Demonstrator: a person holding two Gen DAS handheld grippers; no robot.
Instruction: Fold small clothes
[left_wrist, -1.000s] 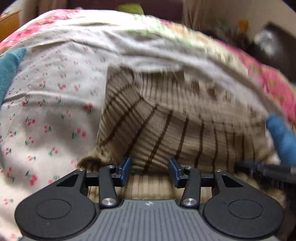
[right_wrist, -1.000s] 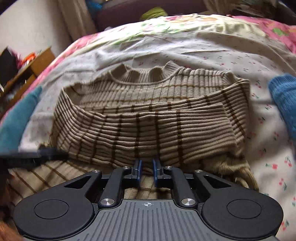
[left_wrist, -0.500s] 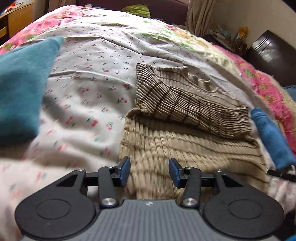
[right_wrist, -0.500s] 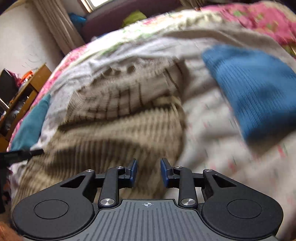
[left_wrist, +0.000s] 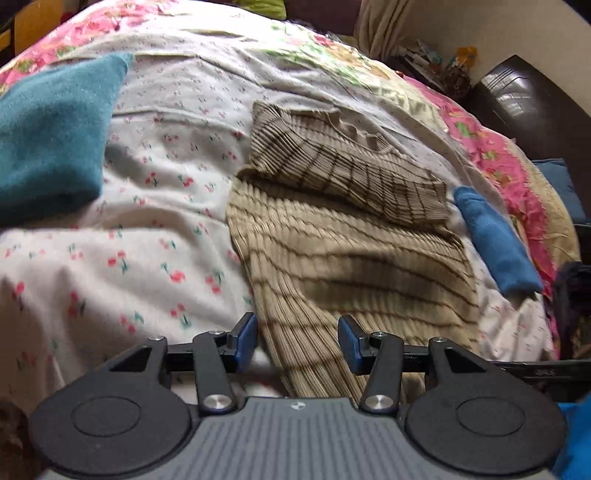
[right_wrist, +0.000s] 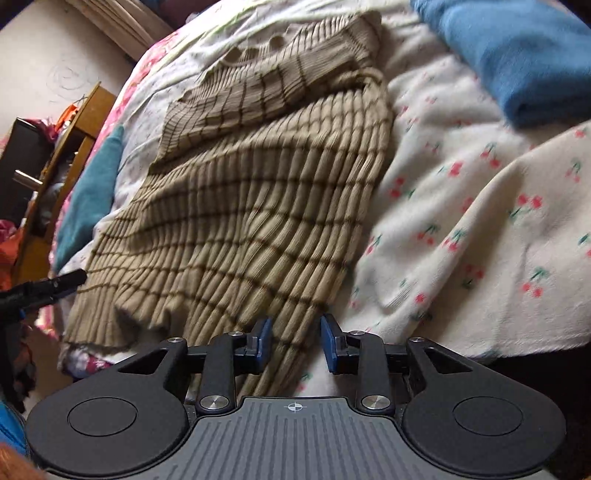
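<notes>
sweater (left_wrist: 343, 258): tan ribbed knit with dark brown stripes, lying flat on the bed; the sleeves look already folded across the chest just below the collar, the long lower body spread toward the near edge, its hem corners running in under both tools.
bed sheet (left_wrist: 155, 221): white, cherry print, soft and rumpled; serves as the folding surface.
left gripper (left_wrist: 297, 341): fingers released and wide apart, hovering at the hem's left side; cloth lies below the gap but the blue pads do not pinch it.
right gripper (right_wrist: 295, 345): fingers parted, narrower gap, at the hem's right side; a strip of knit passes between them, apparently ungripped.
placement, judged: one tool at each bottom corner suits lifting the hem evenly and carrying it up over the sleeves.
step in hand, judged: lining up on the hem; bottom fold not yet made.
teal cloth (left_wrist: 48, 136): folded, well left of the sweater.
blue cloth (left_wrist: 495, 240): folded, just beside the sweater's right edge, clear of the fold path.
risk, judged: loose rib knit may stretch or slip from a shallow pinch.
</notes>
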